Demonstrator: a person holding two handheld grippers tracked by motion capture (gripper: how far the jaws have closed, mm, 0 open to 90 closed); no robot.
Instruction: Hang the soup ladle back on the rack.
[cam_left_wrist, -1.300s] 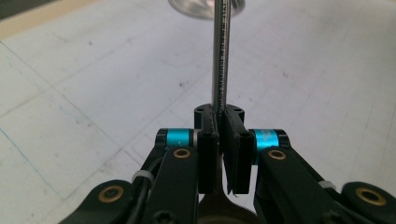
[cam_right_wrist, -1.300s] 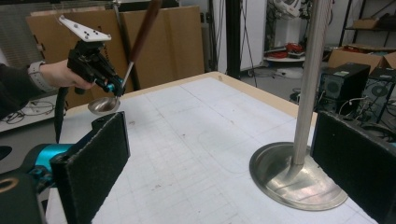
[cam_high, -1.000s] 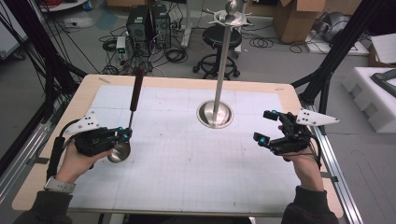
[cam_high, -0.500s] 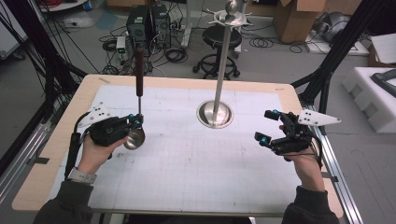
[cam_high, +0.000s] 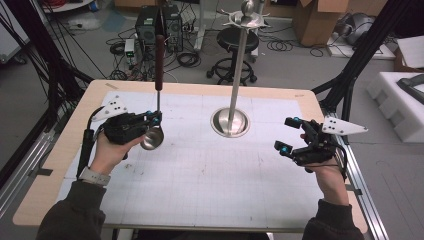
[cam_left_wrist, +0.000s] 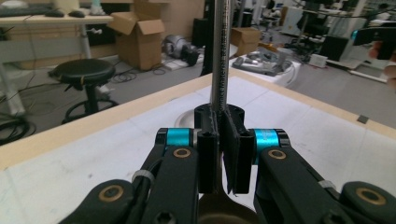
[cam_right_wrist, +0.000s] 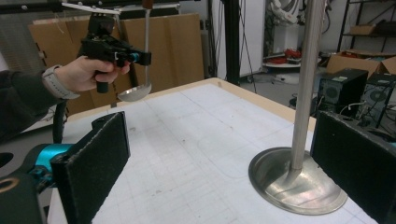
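Note:
A steel ladle (cam_high: 152, 138) with a dark red-brown handle hangs upright above the table's left half, bowl down. My left gripper (cam_high: 154, 120) is shut on its thin shaft just above the bowl. In the left gripper view the shaft (cam_left_wrist: 219, 56) rises between the pressed pads (cam_left_wrist: 208, 154). A steel stand (cam_high: 237, 75) with hooks at its top rises from a round base (cam_high: 230, 123) at the table's middle. My right gripper (cam_high: 286, 134) hovers open at the right, nothing between its pads (cam_right_wrist: 95, 158); from there the stand's pole (cam_right_wrist: 306, 84) and the ladle's bowl (cam_right_wrist: 135, 92) are visible.
The white gridded mat (cam_high: 200, 185) covers the wooden table (cam_high: 65, 165). Beyond the far edge stand a black stool (cam_high: 237, 42), computer cases (cam_high: 160, 22) and floor cables. Cardboard boxes (cam_high: 320, 20) and white foam (cam_high: 400, 95) lie to the right.
My left hand has lifted the ladle off the mat and carried it right and away, bringing its handle upright. The right gripper has stayed where it was.

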